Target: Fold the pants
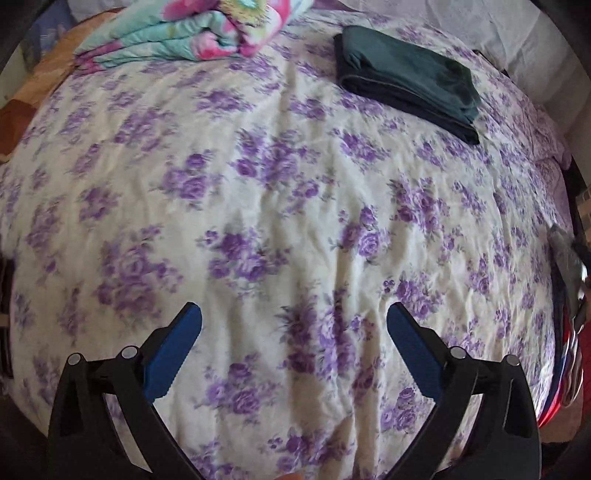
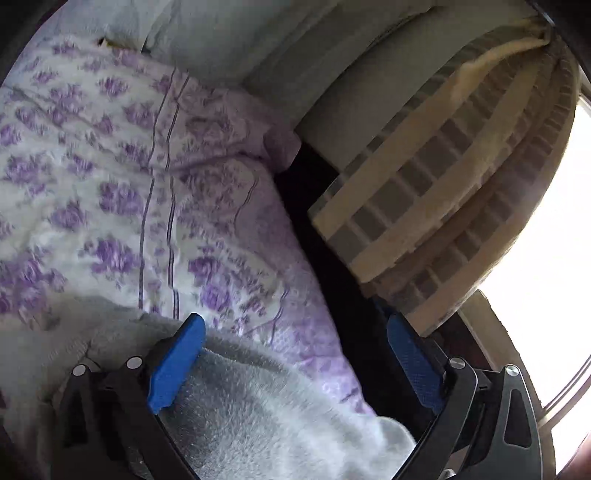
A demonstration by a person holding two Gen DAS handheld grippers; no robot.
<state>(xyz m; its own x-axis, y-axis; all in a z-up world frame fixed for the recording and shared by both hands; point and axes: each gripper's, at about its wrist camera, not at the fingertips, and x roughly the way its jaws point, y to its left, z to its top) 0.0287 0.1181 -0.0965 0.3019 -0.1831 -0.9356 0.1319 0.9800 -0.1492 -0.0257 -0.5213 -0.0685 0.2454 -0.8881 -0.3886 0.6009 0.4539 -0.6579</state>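
A folded dark green pair of pants [image 1: 406, 81] lies at the far right of the bed, in the left wrist view. My left gripper [image 1: 294, 315] is open and empty, above the floral bedspread [image 1: 258, 184], well short of those pants. In the right wrist view, a grey fleecy garment [image 2: 258, 402] lies at the bed's edge, spreading under and between my right gripper's jaws. My right gripper [image 2: 295, 328] is open just above it, with nothing pinched. A grey bit of fabric [image 1: 567, 254] shows at the right rim of the left wrist view.
A folded turquoise and pink floral blanket [image 1: 177, 33] lies at the bed's far left. Beside the bed's right edge stand a striped beige blanket [image 2: 443, 192] on grey cushions [image 2: 314, 59], with a dark gap [image 2: 332, 258] between. A bright window [image 2: 554, 240] is at the right.
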